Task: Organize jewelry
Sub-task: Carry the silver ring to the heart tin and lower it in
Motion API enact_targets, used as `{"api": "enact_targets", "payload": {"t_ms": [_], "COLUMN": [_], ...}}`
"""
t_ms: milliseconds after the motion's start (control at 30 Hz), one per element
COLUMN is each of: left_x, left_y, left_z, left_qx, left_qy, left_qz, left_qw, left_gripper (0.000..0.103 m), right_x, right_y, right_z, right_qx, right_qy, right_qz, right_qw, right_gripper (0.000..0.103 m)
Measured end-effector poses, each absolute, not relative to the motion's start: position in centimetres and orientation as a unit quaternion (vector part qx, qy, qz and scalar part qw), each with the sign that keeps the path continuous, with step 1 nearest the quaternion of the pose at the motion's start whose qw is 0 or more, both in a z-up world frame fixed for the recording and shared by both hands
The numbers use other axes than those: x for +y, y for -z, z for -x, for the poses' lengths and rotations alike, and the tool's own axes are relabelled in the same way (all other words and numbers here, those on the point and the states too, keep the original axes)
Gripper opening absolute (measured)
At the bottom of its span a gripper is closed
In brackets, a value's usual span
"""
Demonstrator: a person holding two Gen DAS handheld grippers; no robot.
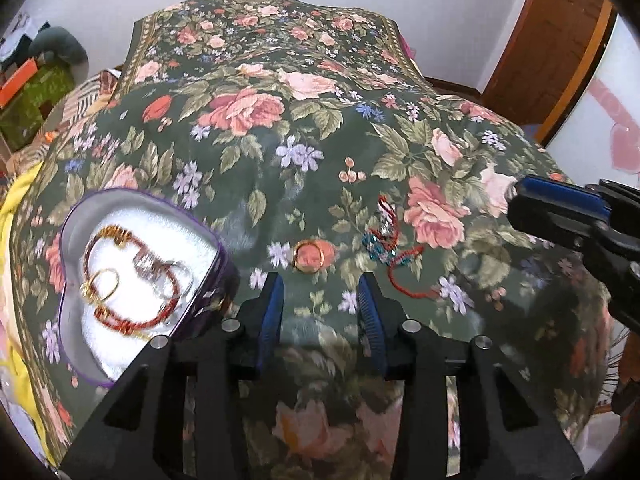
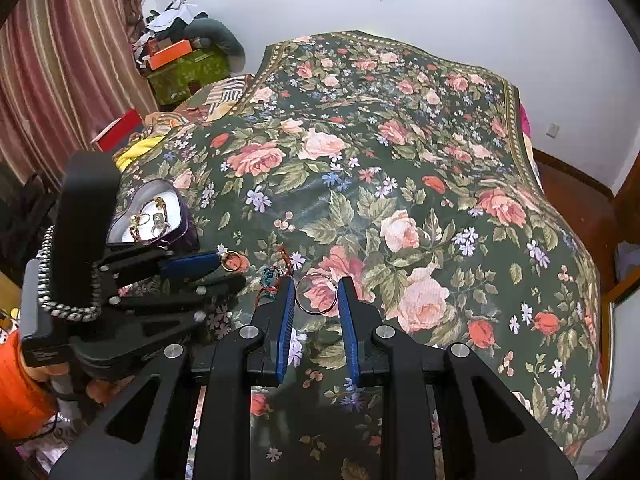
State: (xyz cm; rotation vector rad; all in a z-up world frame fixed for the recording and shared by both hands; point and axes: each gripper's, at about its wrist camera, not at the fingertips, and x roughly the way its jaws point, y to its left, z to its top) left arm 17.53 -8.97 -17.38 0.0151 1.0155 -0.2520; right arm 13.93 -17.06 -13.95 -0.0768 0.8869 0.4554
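A purple heart-shaped box [image 1: 76, 224] with white lining lies at left on the floral bedspread and holds a red-and-gold bracelet [image 1: 132, 280], a gold ring [image 1: 102, 284] and a silver piece. A gold ring [image 1: 307, 256] lies on the cloth just beyond my open left gripper [image 1: 320, 284]. A red cord with teal beads [image 1: 386, 240] lies right of it. In the right wrist view a thin silver ring [image 2: 316, 294] lies between the tips of my open right gripper [image 2: 316, 292]. The box [image 2: 186, 232], the gold ring [image 2: 232, 261] and the left gripper [image 2: 216, 268] show there too.
The floral bedspread [image 2: 400, 160] covers the whole bed. Boxes and clothes are piled at the far left by a striped curtain [image 2: 60, 60]. A wooden door frame [image 1: 560, 40] stands at right. The right gripper [image 1: 560, 208] enters the left wrist view from the right.
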Motion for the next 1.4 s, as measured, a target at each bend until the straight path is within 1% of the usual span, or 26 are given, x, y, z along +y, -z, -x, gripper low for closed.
{"api": "enact_targets", "payload": {"t_ms": [133,200,500,800,1067,1400], "left_x": [-9.5,-9.4,-8.8,-6.5,-2.8,2.4], "left_y": [18.0,18.1,17.1,11.8,8.1,6.9], "left_z": [-18.4,-18.8,-17.4,-14.8,-13.3,-12.3], "left_qx": [0.478,0.475,0.462,0.407,0.360,0.340], "left_qy": [0.110,0.110,0.120,0.118,0.085,0.048], "left_qz": [-0.025,-0.022,-0.005,0.010,0.015,0.033], "left_qw": [0.871,0.873,0.878,0.906,0.929,0.939], "left_gripper": [0.021,0.019,0.019,0.019,0.019,0.019], "right_x": [-17.3,-17.4,-16.8,-13.6,-9.9,-6.0], "right_y": [14.3,14.3,13.5,12.2,10.7,10.3], "right_z": [-14.0,-14.0,-14.0,-13.8,-13.6,-13.3], "right_qx": [0.428,0.428,0.419,0.402,0.384,0.378], "right_qy": [-0.218,-0.218,-0.223,-0.251,-0.282,-0.307], "right_qz": [0.035,0.033,0.036,0.036,0.036,0.051], "right_qw": [0.876,0.876,0.880,0.880,0.879,0.872], "right_gripper": [0.020,0.020,0.020,0.020,0.020,0.020]}}
